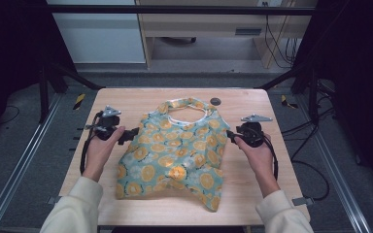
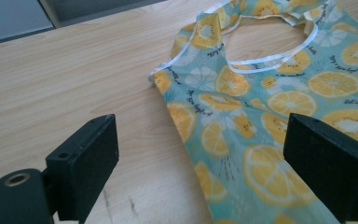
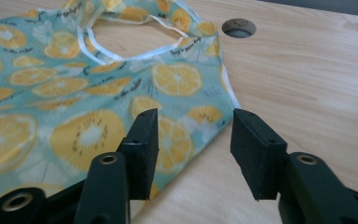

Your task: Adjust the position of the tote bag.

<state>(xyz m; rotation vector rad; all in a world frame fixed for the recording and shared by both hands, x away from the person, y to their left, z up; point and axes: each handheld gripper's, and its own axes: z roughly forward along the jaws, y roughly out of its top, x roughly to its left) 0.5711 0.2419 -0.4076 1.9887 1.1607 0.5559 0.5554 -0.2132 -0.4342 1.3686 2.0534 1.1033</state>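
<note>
High view: left gripper [image 1: 126, 136] sits at the left edge of the fruit-print tote bag [image 1: 175, 155], fingers [image 2: 86, 163] spread wide, nothing clamped. In the left gripper view the bag's side edge lies between the fingers, flat on the wood, not pinched.

Bag lies mid-table, handles [image 1: 187, 110] toward the far edge, body a little rumpled, bottom corner trailing toward the near right.

Right gripper [image 1: 230, 135] sits at the bag's right edge, level with the left one. In the right gripper view its fingers [image 3: 142, 144] stand partly apart, the bag's side seam just in the gap; no grip on the fabric.

Judgement: early stage. Both grippers are lined up on opposite side edges, apparently to grasp and then spread or fold the bag. Neither grasp is made; pinching, lifting and any folding are left.

Surface: light wooden table [image 1: 126, 99], round hole [image 1: 215, 101] near the far edge beside the handles. Room: dark metal frame rails, grey floor, cables at right, pale wooden furniture behind.
</note>
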